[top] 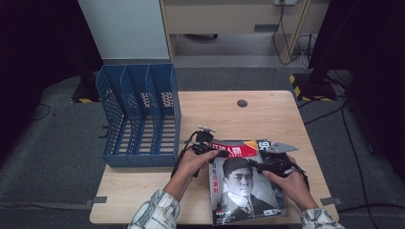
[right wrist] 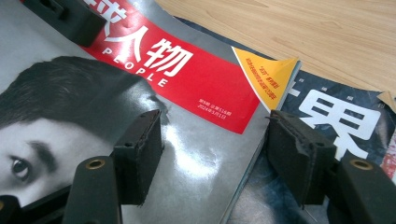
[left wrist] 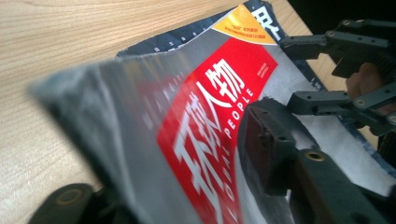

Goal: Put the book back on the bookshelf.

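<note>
A grey magazine [top: 243,183] with a portrait and a red title band lies on a darker magazine [top: 263,144] at the table's front right. My left gripper [top: 206,143] is at its top left corner. In the left gripper view that corner [left wrist: 140,116] bows up between the wide jaws of my left gripper [left wrist: 177,154], one jaw under it and one above the cover, without a clear pinch. My right gripper [top: 267,164] sits over the right edge. Its jaws [right wrist: 217,140] stand open, one pad over the cover [right wrist: 187,154], the other over the lower magazine [right wrist: 336,116].
A blue three-slot file rack [top: 138,114] stands at the table's left, close to my left hand. Bare wooden tabletop [top: 239,119] stretches behind the magazines, with a round cable hole [top: 242,103] near the far edge. Past the table lies grey floor with cables.
</note>
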Demonstrator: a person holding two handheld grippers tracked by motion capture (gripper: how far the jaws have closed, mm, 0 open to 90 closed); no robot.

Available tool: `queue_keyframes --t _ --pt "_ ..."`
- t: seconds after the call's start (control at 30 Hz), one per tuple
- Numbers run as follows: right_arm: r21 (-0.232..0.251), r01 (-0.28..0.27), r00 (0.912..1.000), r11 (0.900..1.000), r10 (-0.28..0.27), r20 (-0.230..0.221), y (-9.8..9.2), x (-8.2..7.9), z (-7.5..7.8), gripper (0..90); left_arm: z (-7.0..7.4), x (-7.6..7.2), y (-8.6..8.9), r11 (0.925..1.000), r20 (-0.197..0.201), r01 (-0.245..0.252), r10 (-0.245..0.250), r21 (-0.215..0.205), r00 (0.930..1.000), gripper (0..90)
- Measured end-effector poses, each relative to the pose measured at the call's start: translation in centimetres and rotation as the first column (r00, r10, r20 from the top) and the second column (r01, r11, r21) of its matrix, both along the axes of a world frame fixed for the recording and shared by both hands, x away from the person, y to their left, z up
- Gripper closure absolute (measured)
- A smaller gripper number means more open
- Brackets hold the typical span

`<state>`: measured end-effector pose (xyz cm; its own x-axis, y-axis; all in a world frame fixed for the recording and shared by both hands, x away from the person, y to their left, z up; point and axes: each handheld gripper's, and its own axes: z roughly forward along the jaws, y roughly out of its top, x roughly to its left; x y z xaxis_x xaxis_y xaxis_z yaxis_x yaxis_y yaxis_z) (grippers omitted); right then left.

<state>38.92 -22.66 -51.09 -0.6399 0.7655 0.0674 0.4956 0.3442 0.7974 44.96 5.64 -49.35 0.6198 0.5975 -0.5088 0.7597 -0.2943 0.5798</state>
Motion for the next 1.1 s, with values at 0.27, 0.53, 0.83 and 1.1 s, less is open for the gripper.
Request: queue_keyframes --t 0.27,0.53,0.83,1.1 --pt "0.008 0.008 0.9997 1.000 -0.009 0.024 0.0 -0.3 -0.2 36.2 0.1 0.1 0.2 0.9994 -0.020 -0.004 0.003 -0.035 0.9998 78.1" --pt "0.001 0.024 0.9996 1.000 -0.024 0.017 -0.2 -0.6 0.0 26.6 2.5 -0.8 -0.5 0.9993 0.061 0.023 -0.021 -0.030 0.9979 82.2" --pt "0.044 0.062 0.9968 0.997 -0.064 0.049 -1.8 -1.2 0.9 26.4 5.3 -1.6 -0.6 0.9994 0.154 0.034 -0.035 0.009 0.9875 84.5" --pt "0.065 0.120 0.9907 0.991 -0.124 0.055 -3.2 -1.1 1.2 26.4 5.8 -1.9 0.1 0.9996 0.202 0.026 -0.023 -0.009 0.9792 84.9"
